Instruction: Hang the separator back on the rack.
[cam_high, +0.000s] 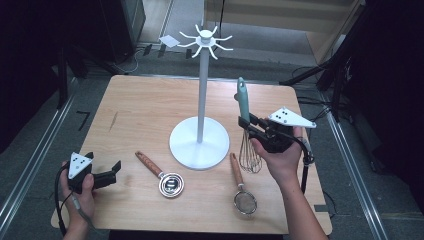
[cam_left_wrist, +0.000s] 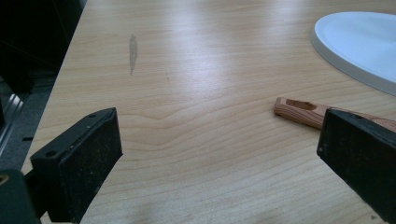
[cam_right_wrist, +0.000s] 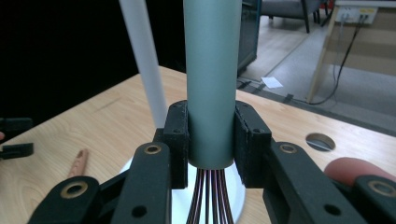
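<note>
In the right gripper view we lose the whisk (cam_right_wrist: 212, 84) at both ends, its grey-green handle cut by the top edge and its wires by the bottom. In the left gripper view, the wooden handle (cam_left_wrist: 303, 111) disappears behind a jaw, and the white stand base (cam_left_wrist: 359, 46) runs off the right edge.

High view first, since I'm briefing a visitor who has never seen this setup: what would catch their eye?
Probably the tall white hook stand at the table's middle, its hooks bare. Next, the whisk held upright by its grey-green handle in the right gripper, right of the stand. The left gripper sits open at the table's left edge.
</note>
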